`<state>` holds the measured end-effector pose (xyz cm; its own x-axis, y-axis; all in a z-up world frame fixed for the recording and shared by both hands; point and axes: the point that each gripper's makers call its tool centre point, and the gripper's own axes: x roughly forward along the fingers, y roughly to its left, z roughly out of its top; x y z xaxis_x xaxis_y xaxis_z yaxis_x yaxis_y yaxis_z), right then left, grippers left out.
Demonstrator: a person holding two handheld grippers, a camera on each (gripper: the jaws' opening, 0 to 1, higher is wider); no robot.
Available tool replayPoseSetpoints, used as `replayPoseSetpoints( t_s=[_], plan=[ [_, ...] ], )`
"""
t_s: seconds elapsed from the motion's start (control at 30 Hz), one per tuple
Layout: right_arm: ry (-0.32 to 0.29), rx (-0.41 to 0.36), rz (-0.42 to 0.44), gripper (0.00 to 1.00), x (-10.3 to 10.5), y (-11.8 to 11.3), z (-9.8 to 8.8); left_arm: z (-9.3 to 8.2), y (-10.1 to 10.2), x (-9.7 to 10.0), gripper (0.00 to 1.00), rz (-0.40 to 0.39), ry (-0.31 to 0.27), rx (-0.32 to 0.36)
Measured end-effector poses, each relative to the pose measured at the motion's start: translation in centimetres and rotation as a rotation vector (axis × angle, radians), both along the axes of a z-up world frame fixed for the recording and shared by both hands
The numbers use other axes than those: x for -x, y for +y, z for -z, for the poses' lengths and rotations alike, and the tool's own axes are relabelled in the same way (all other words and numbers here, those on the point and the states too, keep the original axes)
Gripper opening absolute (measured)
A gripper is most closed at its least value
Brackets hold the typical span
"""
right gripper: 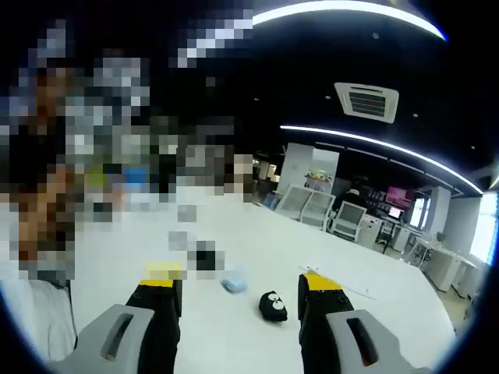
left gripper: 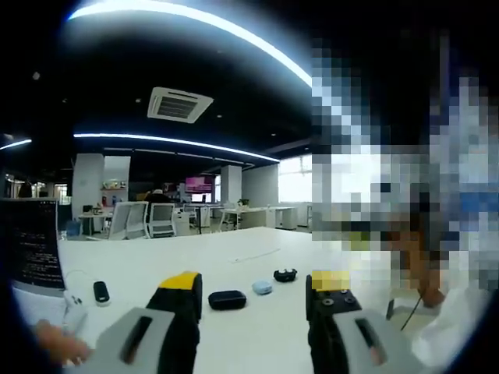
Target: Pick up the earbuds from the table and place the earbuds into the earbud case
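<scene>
Nearest you in the left gripper view, your left gripper (left gripper: 256,294) stands with its yellow-tipped jaws spread wide and nothing between them, raised above the white table (left gripper: 234,245). Just past the left jaw lies a dark oval case (left gripper: 227,300), closed as far as you can tell. Right of it sits a small pale blue object (left gripper: 263,287), and beyond that a small black object (left gripper: 285,275); whether either is an earbud is too small to tell. A black oval item (left gripper: 101,291) lies off to the left, near a dark screen (left gripper: 31,243).

In the right gripper view, your right gripper (right gripper: 240,290) is likewise wide open and holds nothing. Between its jaws, on the table, rest a black object with two pale dots (right gripper: 273,306) and a pale blue object (right gripper: 233,284), apart from each other.
</scene>
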<state>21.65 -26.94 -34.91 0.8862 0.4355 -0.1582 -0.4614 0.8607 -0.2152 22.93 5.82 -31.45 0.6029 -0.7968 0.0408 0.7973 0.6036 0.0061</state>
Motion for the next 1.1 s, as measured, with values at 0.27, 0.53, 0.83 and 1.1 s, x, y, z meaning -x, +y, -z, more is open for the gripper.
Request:
replayPoseSetpoints(
  t_s=[0.27,0.53,0.83,1.1],
  plan=[
    [0.000,0.010,0.011,0.58,0.4,-0.5,0.0,-0.5,-0.2,-0.3,0.55,0.004,-0.008,0.015],
    [0.001,0.008,0.012,0.58,0.3,-0.4,0.1,-0.1,-0.1,-0.3,0.55,0.001,-0.004,-0.002],
    [0.000,0.012,0.007,0.58,0.5,-0.2,0.0,-0.9,1.8,-0.4,0.56,-0.029,-0.011,0.033],
    [0.008,0.012,0.000,0.57,0.1,0.0,0.4,-2.0,3.2,-0.5,0.58,-0.054,-0.029,0.064]
  ],
)
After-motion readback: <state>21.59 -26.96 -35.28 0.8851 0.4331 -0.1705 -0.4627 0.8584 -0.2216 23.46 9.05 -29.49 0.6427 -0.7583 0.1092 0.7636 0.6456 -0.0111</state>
